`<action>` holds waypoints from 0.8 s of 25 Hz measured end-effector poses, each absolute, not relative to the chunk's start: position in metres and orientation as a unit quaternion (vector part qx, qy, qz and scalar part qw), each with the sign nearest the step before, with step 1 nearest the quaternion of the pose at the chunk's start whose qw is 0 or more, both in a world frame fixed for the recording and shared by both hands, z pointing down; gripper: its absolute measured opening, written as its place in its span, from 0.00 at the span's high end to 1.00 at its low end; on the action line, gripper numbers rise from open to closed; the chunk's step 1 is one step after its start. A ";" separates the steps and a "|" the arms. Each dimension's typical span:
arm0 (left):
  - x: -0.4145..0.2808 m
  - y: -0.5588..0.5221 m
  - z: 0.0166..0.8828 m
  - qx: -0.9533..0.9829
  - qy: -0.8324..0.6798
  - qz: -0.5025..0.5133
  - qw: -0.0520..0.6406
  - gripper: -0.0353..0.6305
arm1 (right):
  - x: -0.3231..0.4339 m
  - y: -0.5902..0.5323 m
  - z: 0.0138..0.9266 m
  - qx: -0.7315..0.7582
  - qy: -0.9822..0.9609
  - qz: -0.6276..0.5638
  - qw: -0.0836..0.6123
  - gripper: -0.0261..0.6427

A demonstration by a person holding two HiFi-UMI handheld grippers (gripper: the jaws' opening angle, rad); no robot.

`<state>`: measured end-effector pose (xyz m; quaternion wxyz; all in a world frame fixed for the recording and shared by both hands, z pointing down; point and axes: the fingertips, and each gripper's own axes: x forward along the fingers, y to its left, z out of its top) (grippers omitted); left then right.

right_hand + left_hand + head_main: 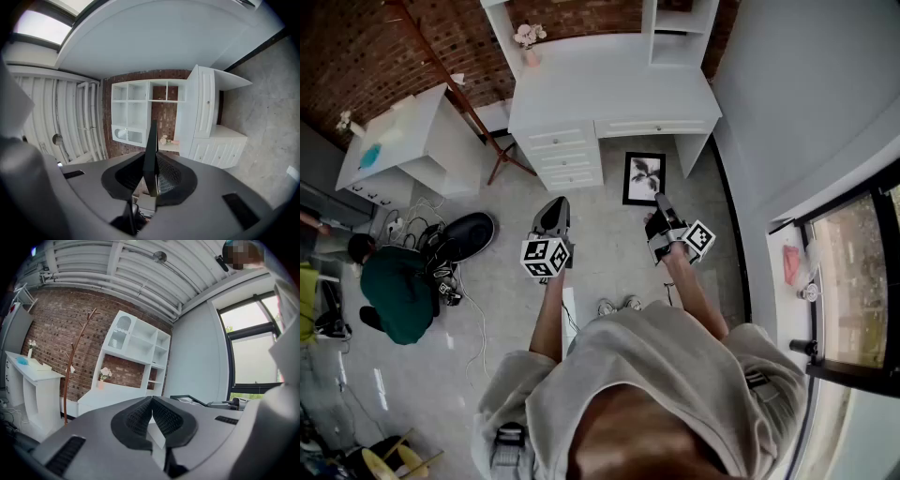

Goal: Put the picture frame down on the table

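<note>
In the head view a black picture frame [644, 178] with a palm print hangs in the air in front of the white desk [609, 80], above the floor. My right gripper [661, 211] is shut on its lower edge. The right gripper view shows the frame [151, 145] edge-on between the jaws. My left gripper [552, 216] is off to the left of the frame, shut, with nothing in it; in the left gripper view its jaws meet, and the frame [188, 399] shows at the right. The desk top [112, 393] lies ahead.
A pink flower vase [528, 42] stands at the desk's back left. A smaller white desk [403, 131] and a wooden coat stand [459, 94] are to the left. A person in green [394, 291] crouches on the floor among cables. A window [853, 281] runs along the right.
</note>
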<state>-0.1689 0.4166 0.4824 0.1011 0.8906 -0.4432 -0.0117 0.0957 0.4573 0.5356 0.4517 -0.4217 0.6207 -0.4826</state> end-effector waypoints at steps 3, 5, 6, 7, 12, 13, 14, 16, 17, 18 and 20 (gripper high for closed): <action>-0.170 0.414 0.482 0.890 -0.444 -0.013 0.101 0.92 | 0.096 0.455 0.536 -0.423 0.621 -0.482 0.450 0.83; -0.170 0.414 0.483 0.890 -0.444 -0.013 0.101 0.92 | 0.096 0.456 0.537 -0.424 0.621 -0.482 0.450 0.83; -0.170 0.415 0.483 0.890 -0.445 -0.014 0.101 0.92 | 0.096 0.457 0.538 -0.425 0.621 -0.482 0.450 0.83; -0.170 0.416 0.484 0.890 -0.445 -0.014 0.101 0.92 | 0.096 0.458 0.538 -0.424 0.621 -0.481 0.450 0.84; -0.168 0.416 0.483 0.889 -0.446 -0.014 0.102 0.92 | 0.101 0.457 0.539 -0.421 0.614 -0.486 0.458 0.83; -0.168 0.415 0.483 0.889 -0.446 -0.014 0.102 0.92 | 0.102 0.456 0.538 -0.420 0.612 -0.487 0.460 0.83; -0.167 0.414 0.483 0.889 -0.447 -0.014 0.102 0.92 | 0.102 0.455 0.537 -0.420 0.612 -0.487 0.461 0.83; -0.167 0.413 0.482 0.889 -0.447 -0.014 0.102 0.92 | 0.104 0.454 0.537 -0.422 0.614 -0.486 0.457 0.83; -0.166 0.413 0.482 0.888 -0.447 -0.014 0.102 0.92 | 0.105 0.453 0.537 -0.423 0.613 -0.486 0.457 0.83; -0.164 0.413 0.482 0.888 -0.447 -0.013 0.102 0.92 | 0.107 0.453 0.538 -0.424 0.612 -0.486 0.458 0.83; -0.159 0.414 0.483 0.889 -0.447 -0.013 0.102 0.92 | 0.112 0.454 0.538 -0.425 0.612 -0.485 0.458 0.83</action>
